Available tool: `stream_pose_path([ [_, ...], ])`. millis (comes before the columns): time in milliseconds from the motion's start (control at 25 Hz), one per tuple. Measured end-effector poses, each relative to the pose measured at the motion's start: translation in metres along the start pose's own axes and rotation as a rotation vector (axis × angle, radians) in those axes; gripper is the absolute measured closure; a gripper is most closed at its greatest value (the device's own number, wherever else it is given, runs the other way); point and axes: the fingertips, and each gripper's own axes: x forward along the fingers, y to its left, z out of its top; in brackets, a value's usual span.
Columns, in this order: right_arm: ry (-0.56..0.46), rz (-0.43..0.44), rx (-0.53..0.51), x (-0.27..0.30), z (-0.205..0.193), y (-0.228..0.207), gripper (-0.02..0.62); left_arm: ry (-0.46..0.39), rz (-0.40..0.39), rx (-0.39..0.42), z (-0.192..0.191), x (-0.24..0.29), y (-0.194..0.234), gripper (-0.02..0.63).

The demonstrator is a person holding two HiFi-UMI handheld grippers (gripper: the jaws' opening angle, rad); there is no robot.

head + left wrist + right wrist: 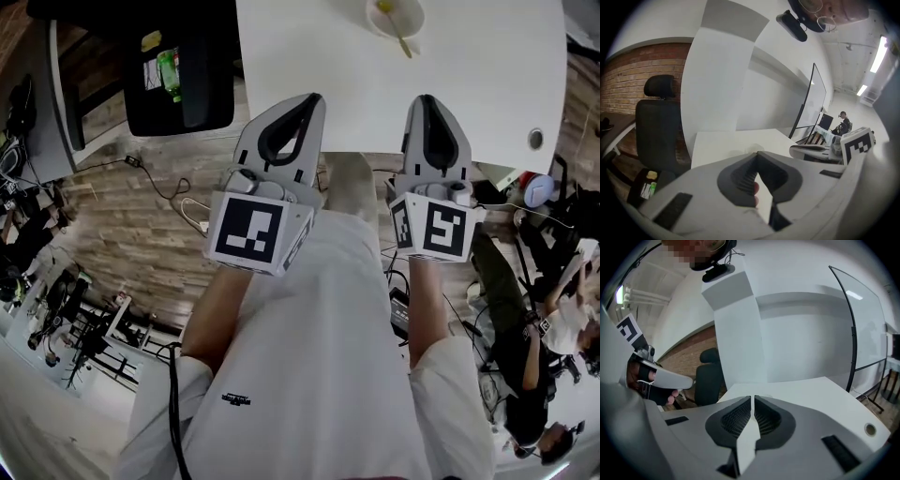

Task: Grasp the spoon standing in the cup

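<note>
One table (469, 94) is lying ahead of me, white and the biggest thing here, and its near edge is running just under the tips of both my claws. One black chair (178, 80) is standing off the table's left side on the wood floor, well apart from my left arm.

I am holding two claws side by side over my lap, near each other but not touching. My left claw (314, 97) is pointing at the near edge with its jaws meeting at the tips and gripping nothing; behind the tips a gap is opening between the ribbed pads (743, 177). My right claw (427, 97) is pointing the same way with its jaws drawn all but together, only a thin slit showing between them, and it is gripping nothing either.

The white top is stretching open from my claws to the far end, giving room to go forward.

One cup (395, 19) is sitting at that far end, well apart from both claws and more in line with the right one. One spoon (402, 40) is standing in it, its handle leaning out over the near rim towards me. One small round hole (535, 139) is showing in the top near the right corner
</note>
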Motion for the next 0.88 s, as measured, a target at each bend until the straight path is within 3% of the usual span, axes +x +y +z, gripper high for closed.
stream_pose_path([
  [280, 0.072, 0.006, -0.008, 0.029, -0.018, -0.009, 0.537, 0.092, -0.035, -0.014, -0.02, 0.025, -0.002, 0.597],
  [880, 0.163, -0.034, -0.048, 0.088, -0.047, -0.023, 0.505, 0.155, -0.033, -0.044, -0.04, 0.06, 0.027, 0.595],
])
